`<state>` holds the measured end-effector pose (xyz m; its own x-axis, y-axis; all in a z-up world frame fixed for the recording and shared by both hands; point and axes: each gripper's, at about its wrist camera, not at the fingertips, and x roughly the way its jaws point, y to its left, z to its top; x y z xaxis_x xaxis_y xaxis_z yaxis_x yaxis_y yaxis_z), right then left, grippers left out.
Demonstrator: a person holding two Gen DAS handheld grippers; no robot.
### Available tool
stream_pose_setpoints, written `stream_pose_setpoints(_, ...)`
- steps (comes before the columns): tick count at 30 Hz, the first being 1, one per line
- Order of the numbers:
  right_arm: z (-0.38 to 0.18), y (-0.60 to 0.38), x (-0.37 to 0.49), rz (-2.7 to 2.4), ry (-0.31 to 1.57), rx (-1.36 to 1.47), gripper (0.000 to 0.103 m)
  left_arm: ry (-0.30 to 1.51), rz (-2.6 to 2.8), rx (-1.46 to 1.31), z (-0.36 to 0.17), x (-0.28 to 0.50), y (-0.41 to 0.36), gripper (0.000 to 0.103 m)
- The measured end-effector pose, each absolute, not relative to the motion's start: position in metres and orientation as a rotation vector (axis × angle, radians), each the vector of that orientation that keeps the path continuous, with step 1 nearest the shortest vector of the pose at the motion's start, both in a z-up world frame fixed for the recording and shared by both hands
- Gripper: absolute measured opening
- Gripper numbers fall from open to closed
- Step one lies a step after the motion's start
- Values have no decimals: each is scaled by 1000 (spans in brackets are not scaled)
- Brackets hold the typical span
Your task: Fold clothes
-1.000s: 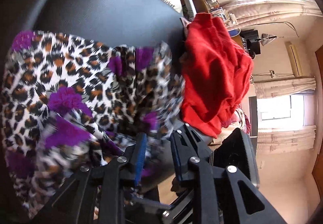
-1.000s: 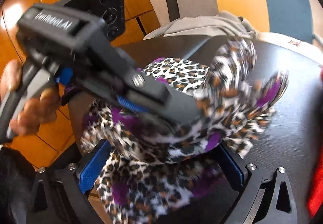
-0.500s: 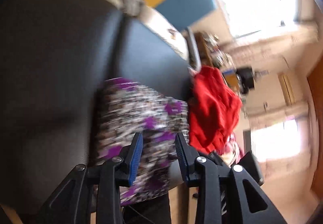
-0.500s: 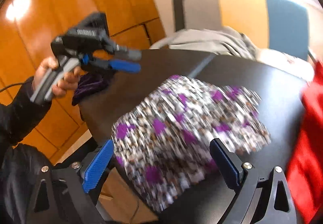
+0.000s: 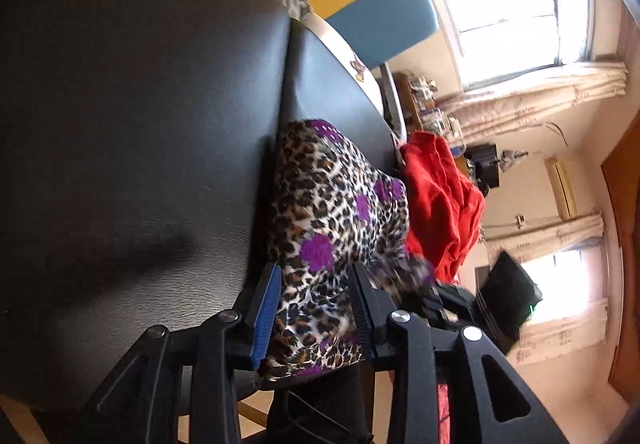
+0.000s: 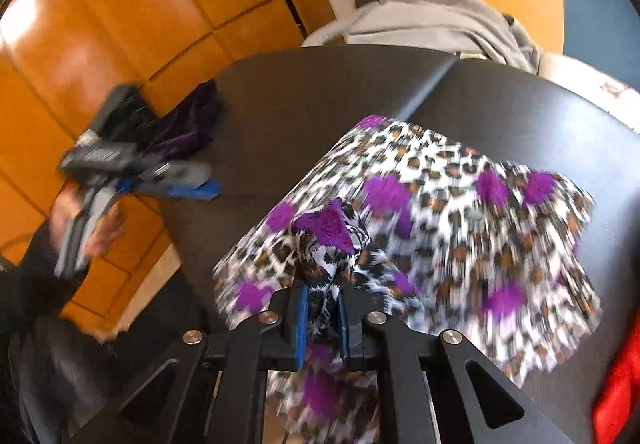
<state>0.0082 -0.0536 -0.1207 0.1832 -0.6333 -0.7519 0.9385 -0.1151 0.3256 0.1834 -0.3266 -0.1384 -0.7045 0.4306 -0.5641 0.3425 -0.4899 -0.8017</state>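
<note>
- Leopard-print garment (image 6: 460, 228) with purple blotches lies part-folded on the black desk (image 6: 304, 100), at its near edge; some cloth hangs past that edge below the fingers.
- Right gripper (image 6: 323, 318): fingers closed on a bunched tuft of the garment, cloth pinched between the blue pads. The grip takes in several layers at once. Risk: if the tuft is lifted, the whole stack may come up instead of one layer and undo the fold.
- Left gripper (image 5: 316, 318): in the left wrist view the fingers are parted with garment cloth seen between them; contact cannot be judged. In the right wrist view this gripper (image 6: 192, 188) appears off to the side of the garment, over the desk's corner, blurred. Holding nothing as far as can be seen.
- Risk: with only one hold on the cloth, pulling toward the desk edge could drag the garment off, helped by the weight of the overhang.
- Risk: slippery-looking printed fabric may slide out of the pinch if tugged sharply.
- Red garment (image 5: 440, 200) lies just beside the leopard piece, on the side away from the left gripper; a wide sweep could catch it and drag it along.
- Dark purple cloth (image 6: 188, 124) sits at the desk's corner, well apart from the garment; low risk.
- Grey clothing (image 6: 440, 28) lies beyond the desk's far edge, out of play.
</note>
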Motion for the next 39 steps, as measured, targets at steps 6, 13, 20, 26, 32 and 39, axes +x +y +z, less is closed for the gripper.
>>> stream_pose_setpoints(6, -144, 21, 34, -1484, 423, 1026, 22, -1410, 2313, -1168, -143, 165, -293, 34)
stream_pose_setpoints(13, -145, 66, 33, -1593, 166, 1107, 37, -1308, 2320, -1238, -145, 156, -277, 34)
stream_pose_setpoints(20, -143, 12, 48, -1575, 235, 1055, 54, -1167, 2330, -1291, -146, 158, -258, 34)
stream_pose_setpoints(26, -150, 20, 45, -1493, 125, 1125, 10, -762, 2347, -1428, -151, 164, -216, 34)
stream_pose_setpoints(32, -188, 44, 39, -1543, 237, 1292, 15, -627, 2347, -1542, -166, 170, -204, 34)
stream_pose_setpoints(39, -136, 62, 6, -1666, -41, 1116, 57, -654, 2369, -1446, -154, 172, -195, 34)
